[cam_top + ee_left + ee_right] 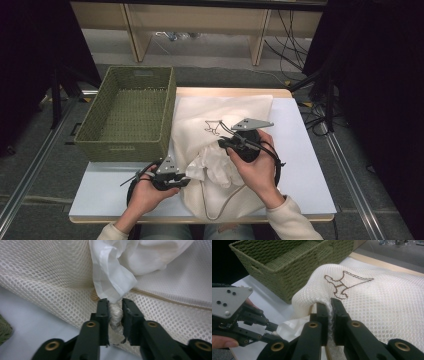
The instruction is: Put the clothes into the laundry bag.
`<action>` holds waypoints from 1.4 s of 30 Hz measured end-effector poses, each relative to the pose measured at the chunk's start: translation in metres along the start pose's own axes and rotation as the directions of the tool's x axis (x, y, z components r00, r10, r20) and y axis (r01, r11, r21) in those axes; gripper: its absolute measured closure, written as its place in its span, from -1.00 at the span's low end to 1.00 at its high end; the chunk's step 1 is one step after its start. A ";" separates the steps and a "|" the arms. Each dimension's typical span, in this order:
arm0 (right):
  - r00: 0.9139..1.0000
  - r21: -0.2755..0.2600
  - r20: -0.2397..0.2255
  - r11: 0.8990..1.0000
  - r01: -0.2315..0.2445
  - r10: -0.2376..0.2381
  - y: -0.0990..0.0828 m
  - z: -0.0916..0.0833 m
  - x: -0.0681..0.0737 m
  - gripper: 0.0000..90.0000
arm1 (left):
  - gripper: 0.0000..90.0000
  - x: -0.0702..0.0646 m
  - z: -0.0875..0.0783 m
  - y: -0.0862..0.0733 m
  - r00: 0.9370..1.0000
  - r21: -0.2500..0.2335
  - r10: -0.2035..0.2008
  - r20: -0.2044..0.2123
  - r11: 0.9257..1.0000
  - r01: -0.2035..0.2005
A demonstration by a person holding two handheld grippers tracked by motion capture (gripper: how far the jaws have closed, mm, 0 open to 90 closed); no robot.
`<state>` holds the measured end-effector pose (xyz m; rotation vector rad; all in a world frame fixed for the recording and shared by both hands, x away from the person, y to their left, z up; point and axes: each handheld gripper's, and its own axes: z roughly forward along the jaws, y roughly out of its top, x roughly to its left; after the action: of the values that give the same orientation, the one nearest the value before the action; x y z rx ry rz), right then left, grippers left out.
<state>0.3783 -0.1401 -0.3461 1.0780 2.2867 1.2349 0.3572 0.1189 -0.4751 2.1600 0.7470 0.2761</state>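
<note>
From the high view I see the whole white bench [305, 165]: one cream mesh laundry bag [200, 125] spread across its middle, one green woven basket [107, 145] standing at the bag's left edge, and both my hands at the near side. That view also gives me the bag's drawstring cord [220, 212] looping toward the bench's front edge.

The left gripper view brings me close enough to tell the white cloth [112, 277] from the mesh: smooth, folded fabric bunched on top of the netting. My left gripper [115, 315] has its jaws drawn in on a pinch of pale material just below the cloth's lower corner; I cannot tell whether that pinch is cloth, mesh or both.

The right gripper view shows me what the others do not: a brown stitched figure [344, 283] on the raised mesh. My right gripper [329, 315] is clamped on a fold of the bag, jaws almost together, holding the mesh up off the bench. My left gripper sits low at that view's left, near the cloth.

I count two grippers, one bag, one basket, one cloth.
</note>
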 end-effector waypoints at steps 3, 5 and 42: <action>1.000 0.008 -0.003 1.000 -0.021 0.021 0.000 0.000 0.001 0.92 | 0.78 -0.001 -0.001 0.000 1.000 -0.007 -0.015 -0.005 1.000 0.015; 1.000 0.008 -0.004 1.000 -0.022 0.022 0.000 0.000 0.001 0.92 | 0.83 -0.001 -0.002 0.000 1.000 -0.013 -0.019 -0.003 1.000 0.018; 0.999 0.065 -0.004 0.997 0.050 -0.050 -0.004 0.010 0.009 0.92 | 0.63 -0.008 -0.060 -0.027 0.989 -0.106 -0.054 -0.137 0.994 0.040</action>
<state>0.3757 -0.1289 -0.3547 1.0352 2.3561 1.1507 0.3139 0.1656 -0.4563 2.0381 0.8431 0.4357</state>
